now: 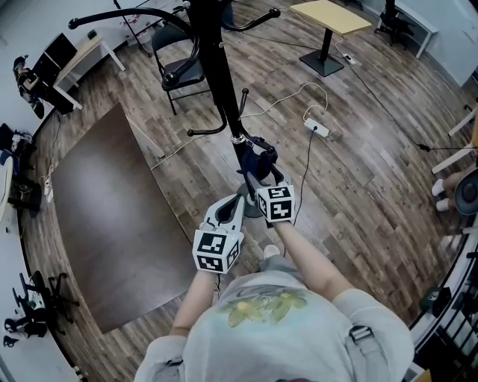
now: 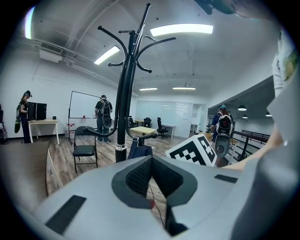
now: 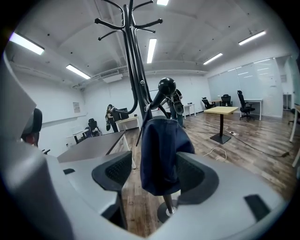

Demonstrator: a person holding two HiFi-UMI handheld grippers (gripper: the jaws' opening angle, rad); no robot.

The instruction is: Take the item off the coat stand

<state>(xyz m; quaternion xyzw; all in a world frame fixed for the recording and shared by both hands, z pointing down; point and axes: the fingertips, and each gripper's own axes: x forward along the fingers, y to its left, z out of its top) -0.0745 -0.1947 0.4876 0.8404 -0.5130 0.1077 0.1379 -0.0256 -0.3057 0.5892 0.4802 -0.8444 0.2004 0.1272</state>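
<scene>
Nearest the person, the left gripper (image 2: 151,176) is held low and to the side, its jaws pressed together at the tips with nothing between them. Just ahead of it the right gripper (image 3: 154,173) has its jaws apart, one on each side of the dark blue cloth item (image 3: 159,150). There is a clear gap on the left side; on the right the cloth may already brush the pad, though the angle makes that hard to settle. The item hangs limp from a low, ball-tipped hook (image 3: 166,86) on the black coat stand (image 3: 135,70), near the pole and well below the upper arms. It looks soft and light, likely to sag and swing, neither fragile nor slippery. A pinch on the bunched fabric high up, just under the hook, should give the best control for lifting it over the knob. Lower down, the cloth would probably only fold. Beyond the stand are a brown table (image 1: 112,216), a folding chair (image 1: 179,74) and, farther off, a yellow table (image 1: 332,15).
</scene>
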